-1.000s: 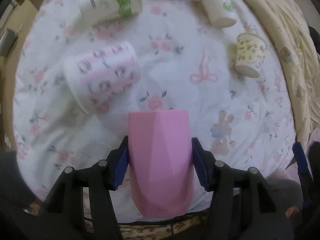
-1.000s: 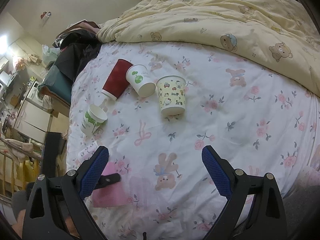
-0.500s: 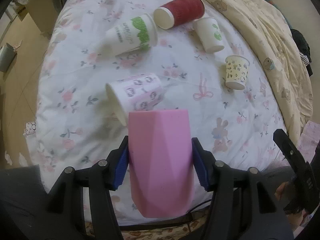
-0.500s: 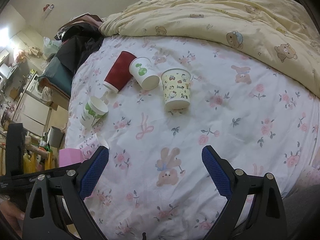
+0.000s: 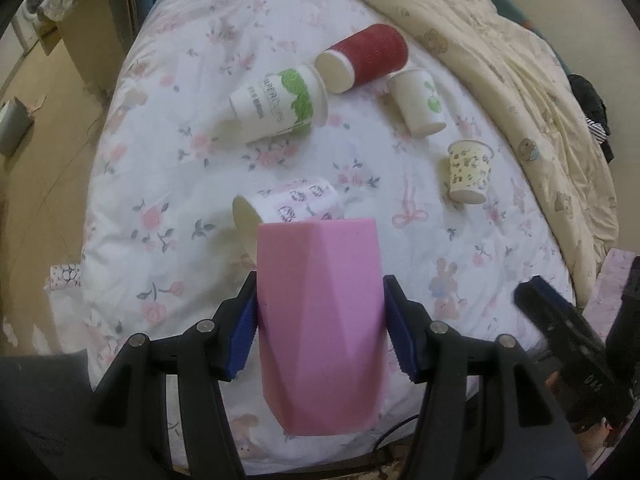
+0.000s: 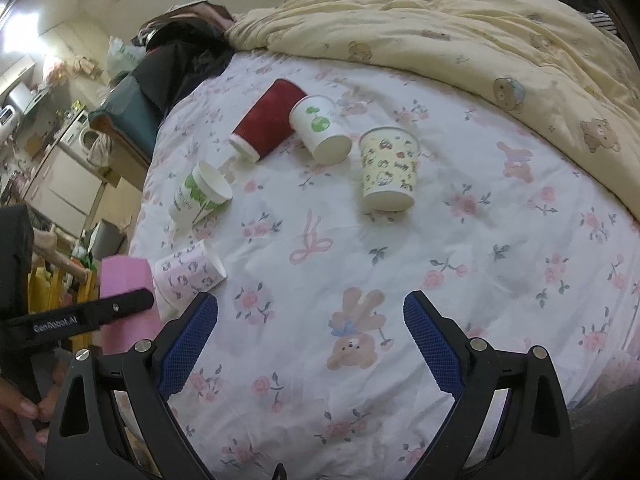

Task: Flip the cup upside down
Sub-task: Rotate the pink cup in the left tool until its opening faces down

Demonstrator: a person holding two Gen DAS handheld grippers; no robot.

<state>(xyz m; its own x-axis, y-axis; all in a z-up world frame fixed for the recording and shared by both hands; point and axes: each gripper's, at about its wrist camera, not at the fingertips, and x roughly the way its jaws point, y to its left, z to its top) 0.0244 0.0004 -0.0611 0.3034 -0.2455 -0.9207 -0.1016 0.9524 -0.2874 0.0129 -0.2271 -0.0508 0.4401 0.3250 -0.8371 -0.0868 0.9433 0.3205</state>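
My left gripper (image 5: 320,332) is shut on a pink faceted cup (image 5: 322,324) and holds it in the air above the near edge of the bed. The cup also shows at the left of the right wrist view (image 6: 122,304), held by the left gripper's black finger. My right gripper (image 6: 310,344) is open and empty, low over the floral sheet (image 6: 440,240) near the bed's front edge.
Several paper cups lie on the sheet: a pink-patterned one (image 5: 292,208), a green-print one (image 5: 276,104), a red one (image 5: 360,62), a white one with a green logo (image 5: 418,102) and a yellow cartoon one (image 5: 468,172). A cream duvet (image 6: 460,32) covers the far side.
My left gripper has risen and pulled back with the pink cup, so more of the bed shows. The right gripper has shifted slightly closer to the cups.
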